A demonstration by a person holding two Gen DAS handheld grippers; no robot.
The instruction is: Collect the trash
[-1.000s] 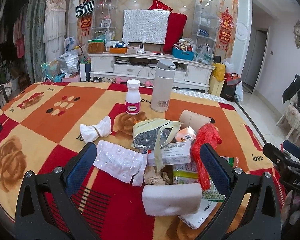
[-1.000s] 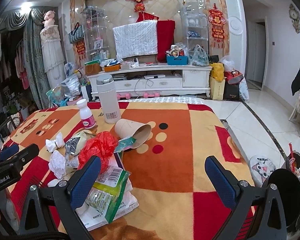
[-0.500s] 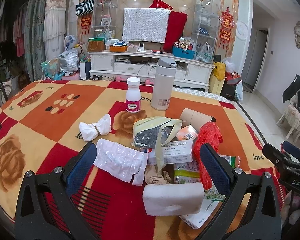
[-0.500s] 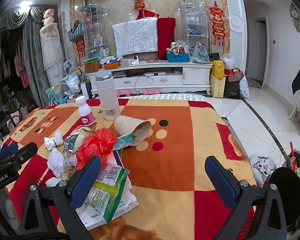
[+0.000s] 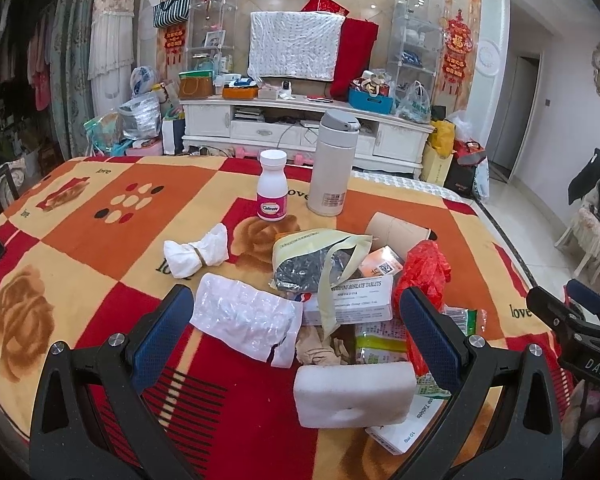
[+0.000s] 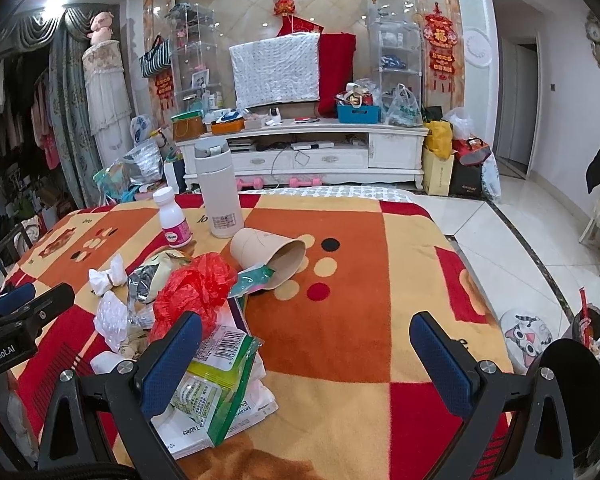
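Since a second ago both grippers have barely shifted; the views have only crept slightly, and the litter lies as it did. Taking the red plastic bag [image 5: 426, 268] as landmark: far to its left lies a knotted white tissue [image 5: 196, 250], nearer a clear bubbled wrapper [image 5: 246, 316], then a torn foil pouch [image 5: 312, 264] and a white tablet box [image 5: 360, 296] touching the bag's left side. Just below the bag sits a white foam block [image 5: 354, 394]. Behind the bag lies a tipped paper cup [image 6: 268, 256], and beyond that stand a pill bottle [image 5: 273, 186] and a thermos [image 5: 332, 164]. Left gripper [image 5: 296, 328] hangs spread wide over the heap, pinching nothing. Right gripper [image 6: 306, 354] is likewise spread wide, empty, with a green packet [image 6: 216, 380] by its left finger.
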